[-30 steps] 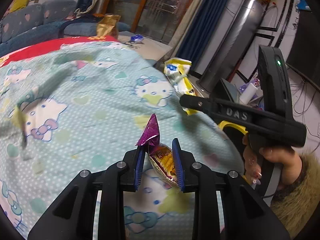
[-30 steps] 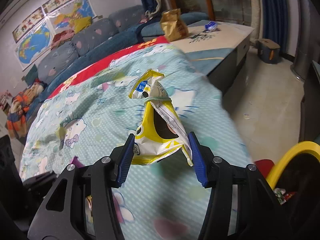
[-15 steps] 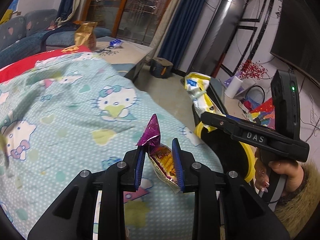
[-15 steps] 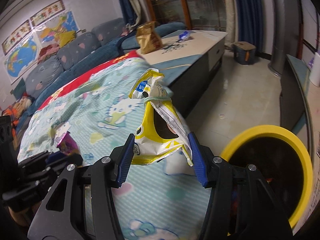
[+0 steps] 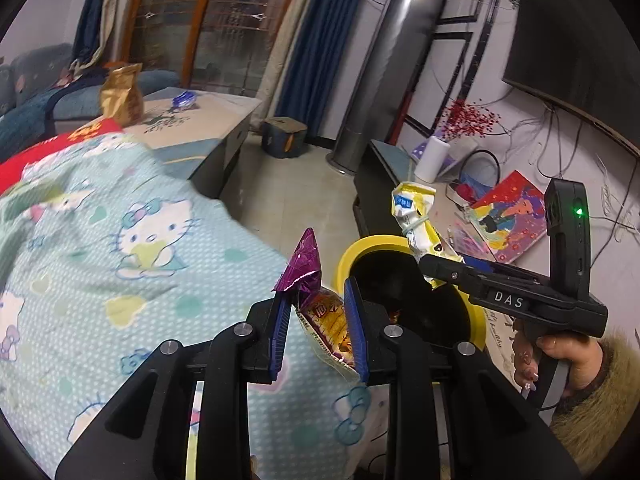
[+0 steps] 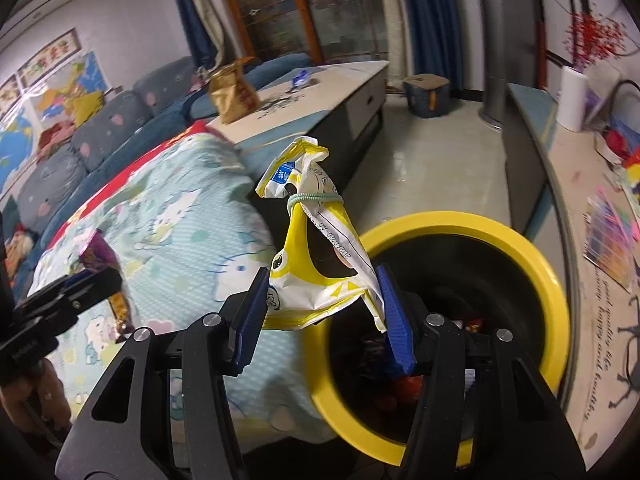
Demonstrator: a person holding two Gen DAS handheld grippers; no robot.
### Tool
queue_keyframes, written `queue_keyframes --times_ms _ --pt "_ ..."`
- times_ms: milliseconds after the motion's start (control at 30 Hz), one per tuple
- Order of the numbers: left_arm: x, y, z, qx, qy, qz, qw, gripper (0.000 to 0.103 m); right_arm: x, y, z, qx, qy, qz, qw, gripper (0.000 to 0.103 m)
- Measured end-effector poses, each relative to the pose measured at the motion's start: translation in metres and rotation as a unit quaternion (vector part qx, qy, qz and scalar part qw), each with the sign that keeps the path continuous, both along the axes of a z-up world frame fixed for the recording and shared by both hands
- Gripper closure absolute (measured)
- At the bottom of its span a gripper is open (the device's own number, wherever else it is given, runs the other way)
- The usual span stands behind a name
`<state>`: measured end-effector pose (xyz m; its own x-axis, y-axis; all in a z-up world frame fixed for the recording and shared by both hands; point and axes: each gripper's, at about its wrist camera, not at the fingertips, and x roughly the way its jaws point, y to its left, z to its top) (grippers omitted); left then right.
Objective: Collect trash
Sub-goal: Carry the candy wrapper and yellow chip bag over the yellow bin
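Observation:
My left gripper point(image 5: 318, 328) is shut on a purple and yellow snack wrapper point(image 5: 308, 276), held at the edge of the Hello Kitty blanket point(image 5: 120, 260) just left of a yellow-rimmed black trash bin point(image 5: 352, 252). My right gripper point(image 6: 322, 312) is shut on a yellow and white bag tied with a green band point(image 6: 316, 256), held over the near rim of the bin point(image 6: 520, 240). The right gripper with its bag point(image 5: 420, 224) shows in the left wrist view above the bin. Trash lies inside the bin point(image 6: 472, 326).
A low cabinet point(image 6: 320, 92) with a gold bag point(image 6: 232, 92) and a blue wrapper point(image 6: 300, 77) stands behind the bed. A TV stand point(image 6: 532, 140) with a paper roll point(image 6: 572, 98) runs on the right. A blue stool point(image 6: 426, 94) sits on the floor.
Both grippers have swung right, off the bed toward the yellow bin, each still holding its wrapper. The bin has come into full view under the right gripper.

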<state>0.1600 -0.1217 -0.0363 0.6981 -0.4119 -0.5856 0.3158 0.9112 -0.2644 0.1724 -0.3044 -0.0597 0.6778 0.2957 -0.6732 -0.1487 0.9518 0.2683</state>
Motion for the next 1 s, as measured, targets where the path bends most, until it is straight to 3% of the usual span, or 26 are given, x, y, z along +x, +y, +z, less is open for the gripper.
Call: queue_keyframes --times_ms 367,1000 --pt "0.003 -0.040 0.010 0.015 -0.015 -0.042 0.9989 0.078 -0.010 -0.046 -0.001 -0.003 0.000 -0.056 0.998 0.057" --pt "0.009 -0.100 -0.001 0.023 -0.009 -0.099 0.9947 0.077 -0.038 -0.101 -0.009 -0.023 -0.002 -0.126 0.992 0.057"
